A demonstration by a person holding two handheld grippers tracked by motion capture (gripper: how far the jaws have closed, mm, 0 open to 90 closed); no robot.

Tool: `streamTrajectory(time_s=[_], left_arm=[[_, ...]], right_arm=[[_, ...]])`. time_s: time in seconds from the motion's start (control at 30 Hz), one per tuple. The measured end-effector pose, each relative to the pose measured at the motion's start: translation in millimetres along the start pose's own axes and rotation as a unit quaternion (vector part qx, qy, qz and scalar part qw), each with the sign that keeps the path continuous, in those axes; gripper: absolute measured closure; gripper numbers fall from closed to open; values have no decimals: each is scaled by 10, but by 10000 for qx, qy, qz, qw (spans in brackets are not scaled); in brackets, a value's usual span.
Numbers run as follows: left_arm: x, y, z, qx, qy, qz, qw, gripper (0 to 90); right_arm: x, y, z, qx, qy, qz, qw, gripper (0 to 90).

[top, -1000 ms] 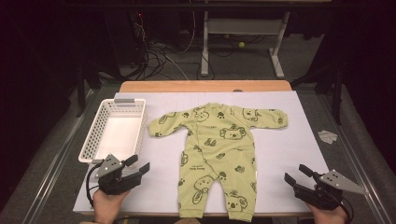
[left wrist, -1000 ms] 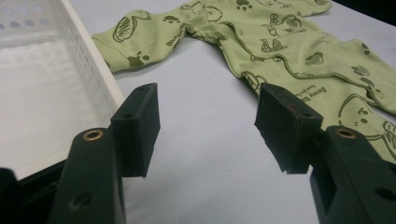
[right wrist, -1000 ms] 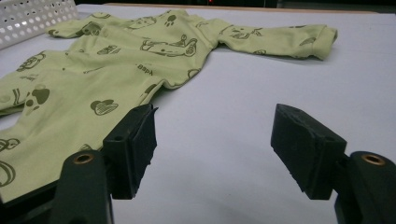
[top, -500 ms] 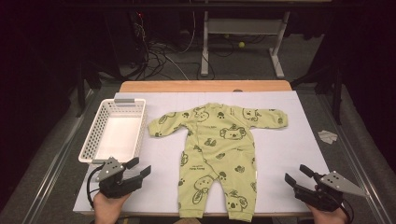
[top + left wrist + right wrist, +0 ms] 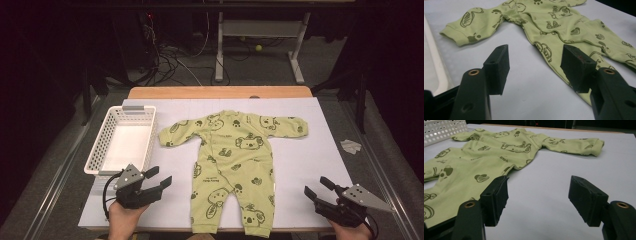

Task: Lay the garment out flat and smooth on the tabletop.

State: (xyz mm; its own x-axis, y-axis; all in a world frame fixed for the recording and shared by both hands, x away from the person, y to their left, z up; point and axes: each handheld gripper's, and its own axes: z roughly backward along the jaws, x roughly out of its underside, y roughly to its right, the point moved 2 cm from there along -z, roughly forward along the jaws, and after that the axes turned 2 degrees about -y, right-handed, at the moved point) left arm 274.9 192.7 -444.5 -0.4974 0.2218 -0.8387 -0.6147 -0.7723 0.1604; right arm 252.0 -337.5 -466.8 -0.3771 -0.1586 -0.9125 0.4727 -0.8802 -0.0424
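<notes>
High view: the green printed cotton baby romper lies flat, unfolded, just right of the white perforated plastic basket — nothing started. Left gripper and right gripper flank it, jaws spread, empty.

baby romper | light green, koala and paw prints | spread flat, sleeves out | table middle

Both grippers are black. The left gripper and right gripper each have a grey three-cornered plate on top, thick square pads, brass-ringed screw holes, and a black cable.
</notes>
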Motion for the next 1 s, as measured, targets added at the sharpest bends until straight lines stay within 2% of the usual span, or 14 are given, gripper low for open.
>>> streamTrajectory(time_s=[0.23, 0.47, 0.63, 0.77, 0.87, 1.0], left_arm=[[-138, 11, -97, 31, 5, -41, 10000, 372], [-194, 43, -254, 43, -136, -131, 9998, 372], [-249, 62, -304, 46, -128, -158, 9998, 371], [-306, 56, -355, 60, -125, -142, 9998, 371], [-350, 33, -422, -4, -174, -157, 9997, 372], [-388, -6, -507, 51, -247, -39, 9997, 372]], right_arm=[[2, -1, -2, -42, 3, 46, 10000, 329], [2, 4, -11, -81, -35, 36, 10000, 331], [0, -11, -13, -103, -27, 62, 9999, 332], [-4, -27, -22, -97, -43, 120, 9999, 333], [-4, -23, -21, -101, -32, 110, 9999, 333], [-4, -24, -24, -109, -32, 114, 9999, 334]])
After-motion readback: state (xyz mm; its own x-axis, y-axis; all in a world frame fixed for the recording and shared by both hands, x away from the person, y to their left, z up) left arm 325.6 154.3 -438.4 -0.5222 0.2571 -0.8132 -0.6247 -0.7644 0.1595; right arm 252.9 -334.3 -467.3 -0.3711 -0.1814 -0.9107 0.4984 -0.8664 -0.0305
